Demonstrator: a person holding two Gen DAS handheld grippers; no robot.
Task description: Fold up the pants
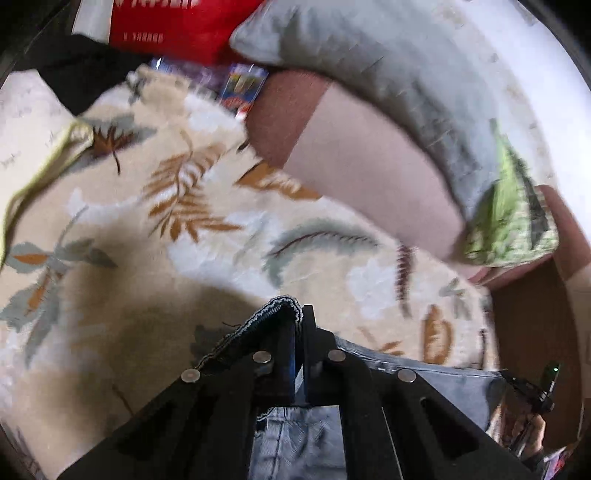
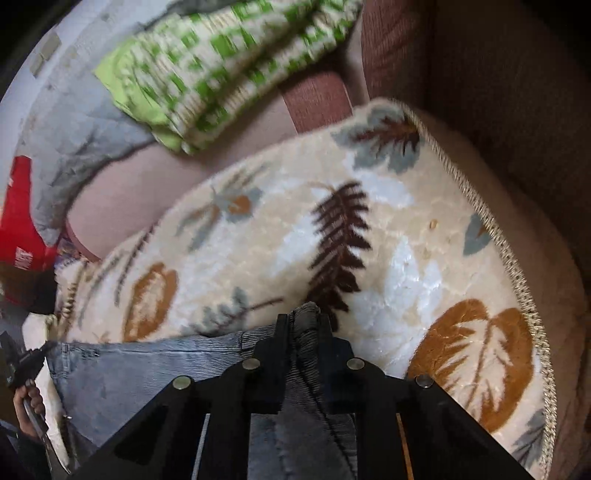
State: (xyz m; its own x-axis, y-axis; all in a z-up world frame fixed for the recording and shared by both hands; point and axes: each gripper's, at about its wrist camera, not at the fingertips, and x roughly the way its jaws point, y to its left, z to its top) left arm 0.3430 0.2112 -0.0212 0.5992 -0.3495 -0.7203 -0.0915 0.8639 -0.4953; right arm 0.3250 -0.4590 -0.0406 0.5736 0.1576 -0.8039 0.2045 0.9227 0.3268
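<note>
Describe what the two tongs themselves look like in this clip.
Both are alike. The left tongs and right tongs are matte black, with two flat angular fingers widening back into a V-shaped frame with slot cut-outs. Four round silver discs sit across each frame. No cables, markings or sleeves show on the tongs. A bare hand shows in the right view.

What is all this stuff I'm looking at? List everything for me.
jeans: one pair, faded blue, stretched between the two grippers above the blanket
blanket: one, cream with brown, orange and grey leaves, spread over the sofa seat
sofa: one, pinkish brown, under and behind the blanket
grey pillow: one, against the sofa back
green checked cushion: one, green and cream, beside the grey pillow
red bag: one, white print, at the far end
left gripper: black, pinching a jeans edge
right gripper: black, pinching a jeans edge
</note>
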